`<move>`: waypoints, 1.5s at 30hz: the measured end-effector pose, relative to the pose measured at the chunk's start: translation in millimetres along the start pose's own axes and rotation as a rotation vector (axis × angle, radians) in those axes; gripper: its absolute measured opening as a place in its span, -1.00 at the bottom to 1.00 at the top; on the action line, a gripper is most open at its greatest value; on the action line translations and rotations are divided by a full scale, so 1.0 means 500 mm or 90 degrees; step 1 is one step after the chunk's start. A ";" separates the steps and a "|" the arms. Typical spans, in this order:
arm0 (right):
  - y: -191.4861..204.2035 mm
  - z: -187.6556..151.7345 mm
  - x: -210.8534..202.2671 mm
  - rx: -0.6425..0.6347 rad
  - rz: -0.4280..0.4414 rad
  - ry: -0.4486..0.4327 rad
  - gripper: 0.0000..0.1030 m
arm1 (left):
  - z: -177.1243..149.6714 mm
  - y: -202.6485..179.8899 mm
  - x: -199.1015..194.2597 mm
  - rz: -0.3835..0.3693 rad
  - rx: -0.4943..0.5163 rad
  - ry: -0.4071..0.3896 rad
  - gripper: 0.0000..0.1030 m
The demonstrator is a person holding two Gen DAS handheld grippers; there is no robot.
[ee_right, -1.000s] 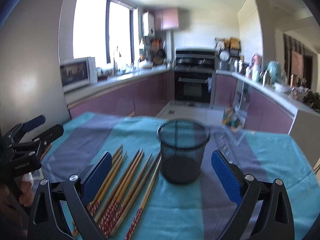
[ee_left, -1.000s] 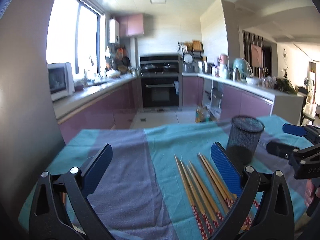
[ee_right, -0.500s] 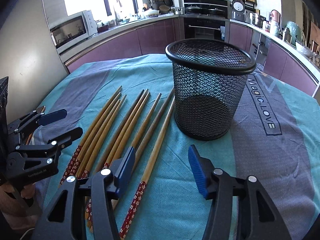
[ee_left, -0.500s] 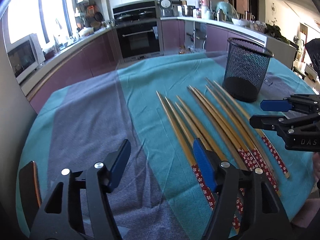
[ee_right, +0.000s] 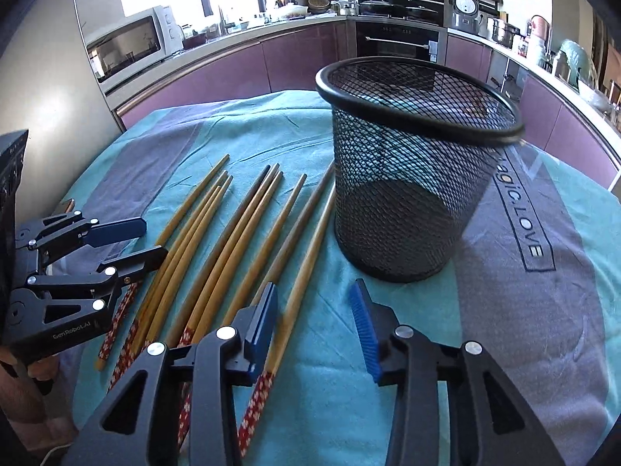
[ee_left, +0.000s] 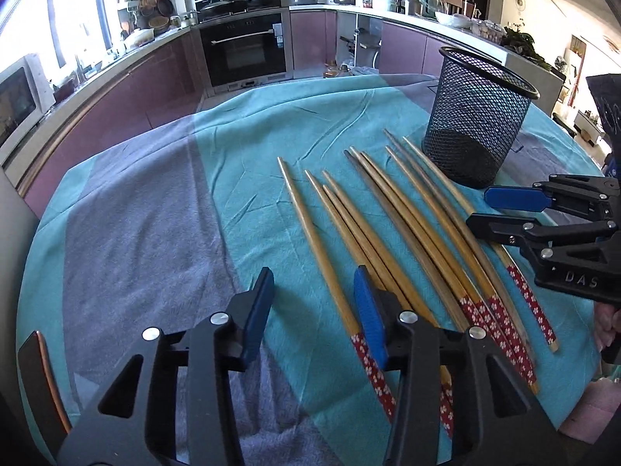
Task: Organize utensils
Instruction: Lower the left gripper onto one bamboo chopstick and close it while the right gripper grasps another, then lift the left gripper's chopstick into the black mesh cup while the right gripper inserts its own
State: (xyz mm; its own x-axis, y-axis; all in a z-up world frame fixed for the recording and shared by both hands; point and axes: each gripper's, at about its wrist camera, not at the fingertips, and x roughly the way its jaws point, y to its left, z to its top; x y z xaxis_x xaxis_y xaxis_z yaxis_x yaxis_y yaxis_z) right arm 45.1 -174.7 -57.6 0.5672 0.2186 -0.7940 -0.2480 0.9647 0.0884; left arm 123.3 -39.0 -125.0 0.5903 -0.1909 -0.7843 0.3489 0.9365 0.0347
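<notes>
Several wooden chopsticks (ee_left: pixel 392 233) with red flowered ends lie fanned on the teal cloth, left of a black mesh cup (ee_left: pixel 477 128). My left gripper (ee_left: pixel 314 310) hangs low over their near ends. Its jaws are closing, with the leftmost chopstick (ee_left: pixel 310 229) between them beside the right pad, not pinched. In the right wrist view, my right gripper (ee_right: pixel 314 326) is also closing. The rightmost chopstick (ee_right: pixel 306 268) lies between its jaws by the left pad, unpinched. The mesh cup (ee_right: pixel 407 194) stands just ahead of it. Each gripper shows in the other's view: right gripper (ee_left: pixel 481 209), left gripper (ee_right: pixel 153 239).
The teal and grey tablecloth (ee_left: pixel 155 233) covers a round table with its near edge just below the grippers. A brown chair back (ee_left: pixel 39 380) pokes up at the near left. Kitchen counters, an oven and a microwave (ee_right: pixel 128 46) stand beyond the table.
Both grippers have sunk and tipped down from looking across the kitchen to hovering over the chopsticks' near ends. Both pairs of jaws have narrowed from wide open.
</notes>
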 end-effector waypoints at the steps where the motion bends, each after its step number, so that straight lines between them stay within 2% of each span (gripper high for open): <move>1: 0.000 0.001 0.002 0.002 0.001 -0.001 -0.26 | 0.007 0.003 0.007 -0.003 -0.005 0.003 -0.22; 3: -0.001 0.002 0.004 0.007 0.002 -0.005 -0.34 | 0.017 0.006 0.015 -0.007 -0.012 0.006 -0.30; 7: -0.016 0.003 0.004 0.034 0.036 0.000 -0.84 | 0.032 0.007 0.026 -0.013 -0.026 0.009 -0.58; 8: -0.019 0.002 0.003 0.039 0.039 0.000 -0.86 | 0.035 0.007 0.027 -0.015 -0.032 0.009 -0.69; 11: -0.022 0.000 0.000 0.047 0.050 -0.003 -0.87 | 0.040 0.013 0.027 -0.027 -0.056 0.011 -0.83; 19: -0.021 -0.002 -0.044 0.035 0.084 -0.034 -0.89 | 0.034 0.019 -0.003 -0.052 -0.088 -0.010 -0.85; 33: -0.045 0.023 -0.188 0.028 0.148 -0.168 -0.89 | 0.084 0.008 -0.195 -0.143 -0.066 -0.142 -0.86; 38: -0.055 0.041 -0.230 0.025 0.154 -0.209 -0.89 | 0.104 -0.004 -0.264 -0.179 -0.062 -0.185 -0.86; 45: -0.075 0.078 -0.281 0.018 0.158 -0.259 -0.89 | 0.163 -0.037 -0.319 -0.206 -0.055 -0.245 -0.86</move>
State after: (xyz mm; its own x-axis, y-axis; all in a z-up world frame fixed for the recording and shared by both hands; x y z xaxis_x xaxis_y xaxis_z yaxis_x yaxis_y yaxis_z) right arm 5.2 -235.7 74.0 0.7559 0.4776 -0.4478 -0.3971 0.8783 0.2664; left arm 81.9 -50.0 49.8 0.6931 -0.5542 -0.4610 0.5060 0.8295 -0.2363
